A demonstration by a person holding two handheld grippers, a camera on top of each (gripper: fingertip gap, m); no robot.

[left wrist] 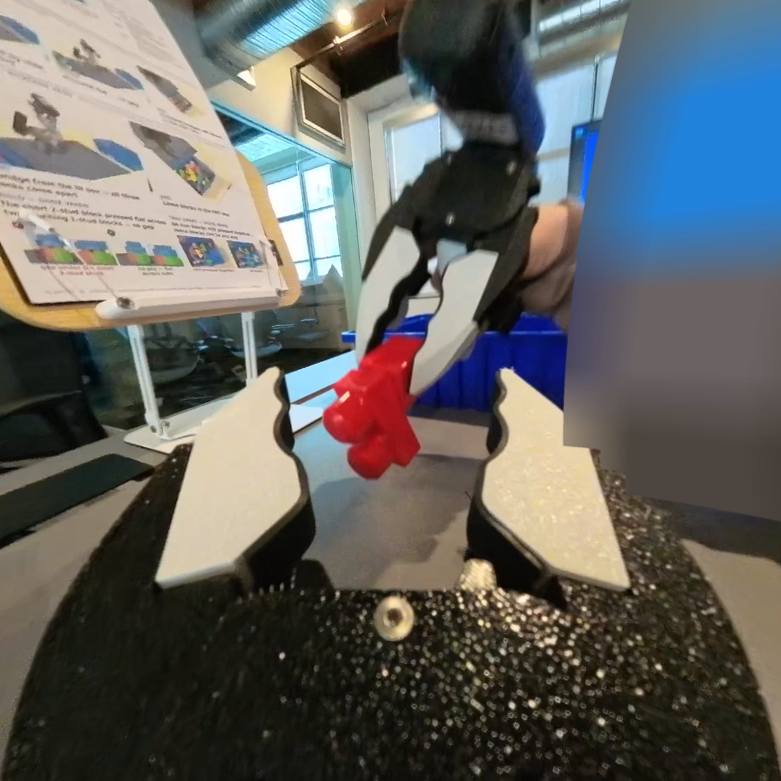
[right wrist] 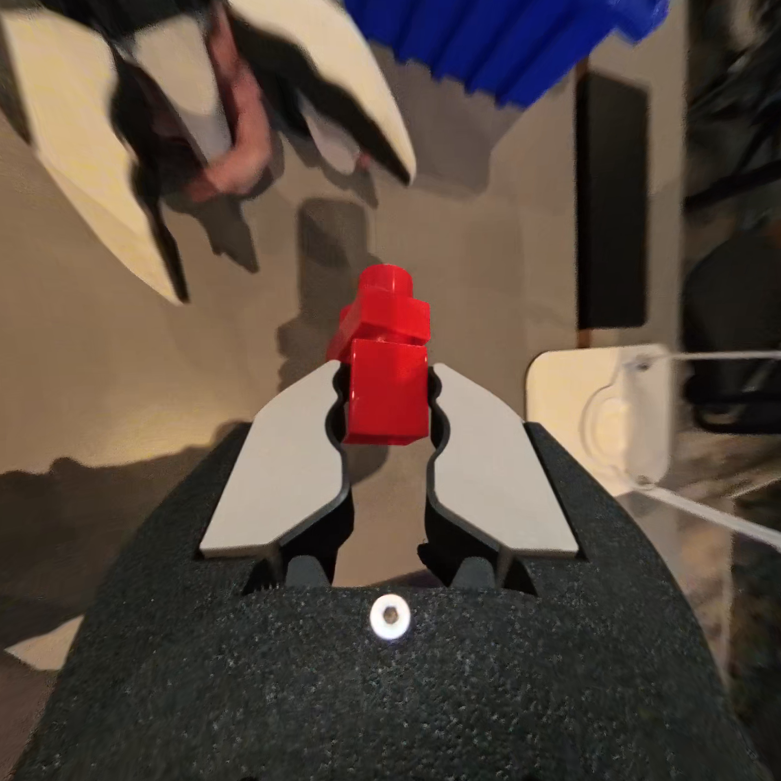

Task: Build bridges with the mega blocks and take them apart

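Observation:
My right gripper (right wrist: 385, 376) is shut on a cluster of red mega blocks (right wrist: 386, 367) pressed together, a stud pointing away from me. It holds them in the air above the tan table (right wrist: 84, 380). In the left wrist view the right gripper (left wrist: 391, 363) comes down from above with the red blocks (left wrist: 374, 416) hanging at its tips. My left gripper (left wrist: 391, 393) is open and empty, its jaws wide on either side of the red blocks without touching them. The left gripper (right wrist: 296, 236) also shows blurred at the top of the right wrist view.
A blue ribbed bin (left wrist: 486, 363) stands behind the grippers; it also shows in the right wrist view (right wrist: 498, 46). An instruction sheet on a wooden board with a white stand (left wrist: 126, 169) is at the left. A white stand base (right wrist: 591, 410) sits at the right.

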